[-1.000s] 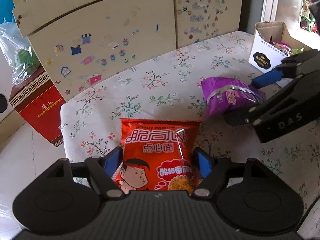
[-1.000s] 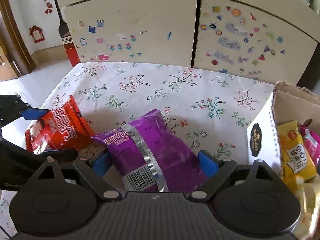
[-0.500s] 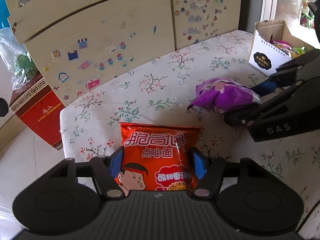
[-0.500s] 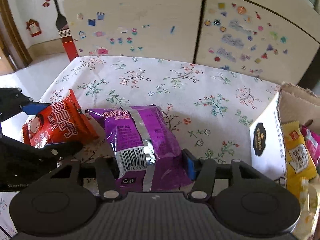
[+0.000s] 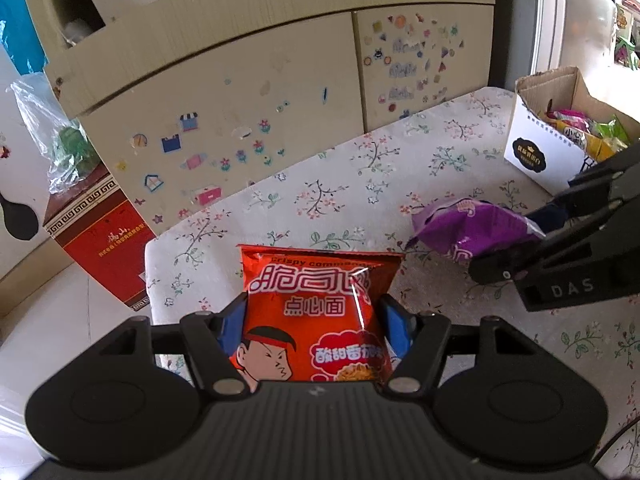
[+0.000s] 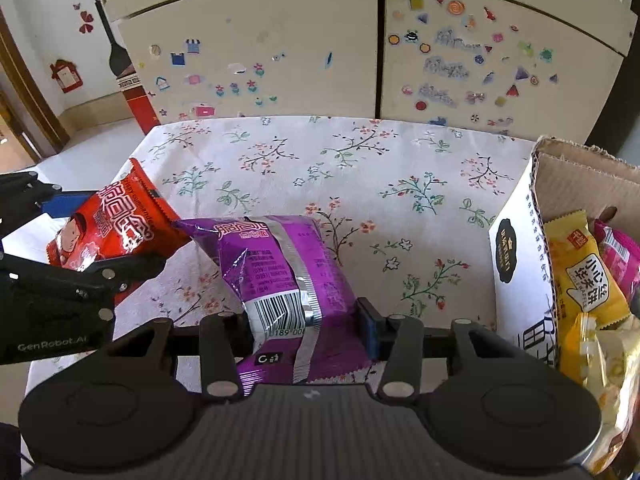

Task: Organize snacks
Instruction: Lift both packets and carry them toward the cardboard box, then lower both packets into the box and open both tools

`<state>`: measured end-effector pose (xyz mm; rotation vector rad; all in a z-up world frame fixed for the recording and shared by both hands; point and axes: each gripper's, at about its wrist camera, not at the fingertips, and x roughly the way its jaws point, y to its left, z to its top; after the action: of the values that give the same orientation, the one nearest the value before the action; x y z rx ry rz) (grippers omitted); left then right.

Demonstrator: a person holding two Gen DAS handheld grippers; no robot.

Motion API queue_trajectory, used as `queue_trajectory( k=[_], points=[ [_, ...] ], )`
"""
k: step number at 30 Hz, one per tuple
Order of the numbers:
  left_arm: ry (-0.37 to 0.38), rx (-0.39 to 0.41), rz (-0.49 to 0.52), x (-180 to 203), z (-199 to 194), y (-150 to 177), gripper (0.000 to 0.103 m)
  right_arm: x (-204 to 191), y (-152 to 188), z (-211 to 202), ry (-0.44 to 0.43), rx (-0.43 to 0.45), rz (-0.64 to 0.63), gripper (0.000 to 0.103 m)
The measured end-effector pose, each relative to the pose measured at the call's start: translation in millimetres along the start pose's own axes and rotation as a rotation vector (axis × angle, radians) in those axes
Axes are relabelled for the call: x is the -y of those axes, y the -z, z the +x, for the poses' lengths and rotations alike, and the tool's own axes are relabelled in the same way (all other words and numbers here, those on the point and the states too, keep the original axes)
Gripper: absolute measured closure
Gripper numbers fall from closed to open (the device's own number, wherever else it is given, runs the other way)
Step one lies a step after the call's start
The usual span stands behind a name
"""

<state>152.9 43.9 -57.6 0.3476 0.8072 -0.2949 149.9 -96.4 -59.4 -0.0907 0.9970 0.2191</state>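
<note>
**Both grippers pinching their packets**

Since a second ago both pairs of jaws have been closing: the left ones drew in onto the red packet and then held, and the right ones have just been closing from wide apart onto the purple packet, which has crumpled and turned so its barcode end faces the camera.

The left gripper (image 5: 312,322) is gripping the red snack packet (image 5: 320,312) at a middling width, its blue pads pressing into both side edges. The packet is a glossy foil pillow with a serrated top seam, white Chinese lettering and a cartoon face with a headband; it is sitting at the left end of the table (image 5: 340,184), whose cloth is white with a matte floral sprig print.

The right gripper (image 6: 304,328) is squeezing the purple snack packet (image 6: 280,272) narrowly. This one is shiny crinkled foil with a silver back seam and a white barcode panel, its body puckering between the pads. It is lying near the middle of the table, just right of the red packet, their corners almost meeting.

At the right end a cardboard box (image 6: 516,264) with a corrugated brown inside and white printed face is holding a yellow wafer packet (image 6: 588,276) and pink wrappers.
</note>
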Motion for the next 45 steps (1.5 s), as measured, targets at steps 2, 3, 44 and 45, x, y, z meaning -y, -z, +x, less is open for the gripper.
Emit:
queue_trajectory(
  k=[2,3,44,45],
  points=[
    [-0.004,0.001,-0.002,0.1,-1.4,-0.1,0.036,3.2,-0.2,-2.1,-0.020,0.002,0.030,0.051],
    [-0.005,0.002,-0.003,0.1,-1.9,-0.2,0.036,4.7,-0.6,-3.3,-0.036,0.002,0.046,0.052],
    [-0.044,0.204,-0.029,44.7,-71.9,-64.2,0.036,22.5,3.0,-123.0,0.071,0.338,0.112,0.053],
    [-0.040,0.211,-0.027,47.6,-73.5,-66.3,0.036,25.5,4.7,-127.2,0.076,0.344,0.124,0.053]
  ],
)
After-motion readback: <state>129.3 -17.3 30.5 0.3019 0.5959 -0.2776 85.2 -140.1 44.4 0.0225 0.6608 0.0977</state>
